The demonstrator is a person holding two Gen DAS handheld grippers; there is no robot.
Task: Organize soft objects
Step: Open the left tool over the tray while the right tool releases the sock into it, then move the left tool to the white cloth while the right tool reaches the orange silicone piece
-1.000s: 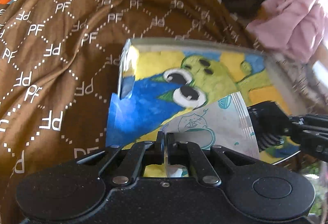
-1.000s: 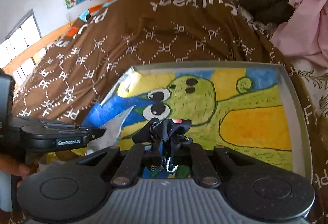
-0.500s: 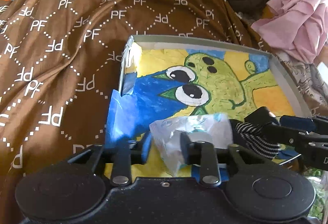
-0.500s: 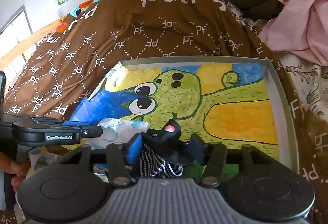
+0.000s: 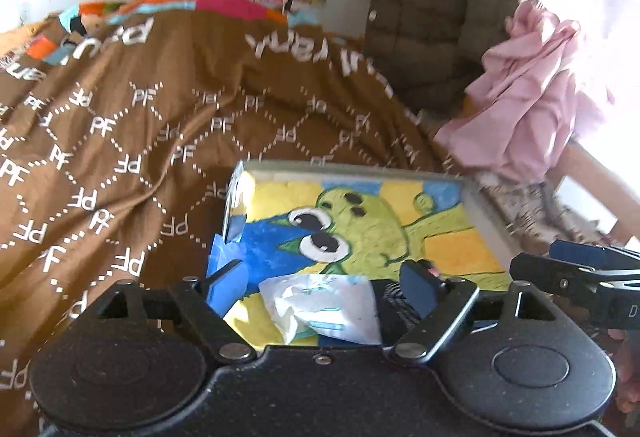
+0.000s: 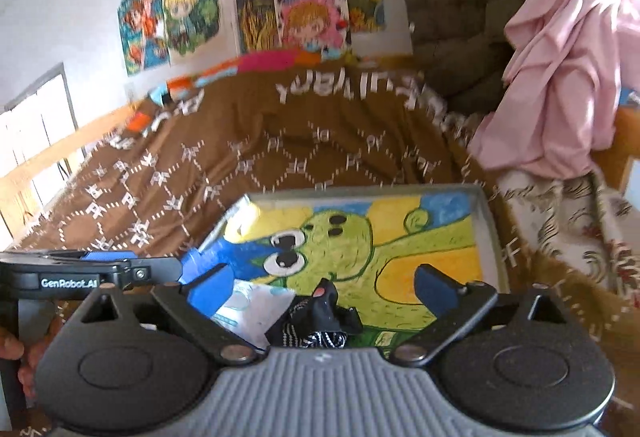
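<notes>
A white tissue packet (image 5: 324,307) lies crumpled on the near end of the painted tray (image 5: 352,171). It rests between the spread fingers of my left gripper (image 5: 322,281), which is open and holds nothing. Just right of it lies a black striped soft item (image 5: 394,301). In the right wrist view that black striped item (image 6: 320,317) sits on the tray (image 6: 490,229) between the fingers of my right gripper (image 6: 322,287), also open. The white packet (image 6: 252,307) is to its left. Each gripper shows at the other view's edge.
The tray rests on a brown blanket (image 5: 120,141) printed with PF letters. A pink cloth (image 6: 568,77) hangs at the right, beside an olive quilted jacket (image 5: 432,17). Cartoon posters (image 6: 248,9) cover the back wall. A hand (image 6: 16,349) holds the left gripper.
Both grippers went from shut to open. The white packet and the black striped item dropped onto the tray. Both cameras have pulled back and tilted up, showing more wall.
</notes>
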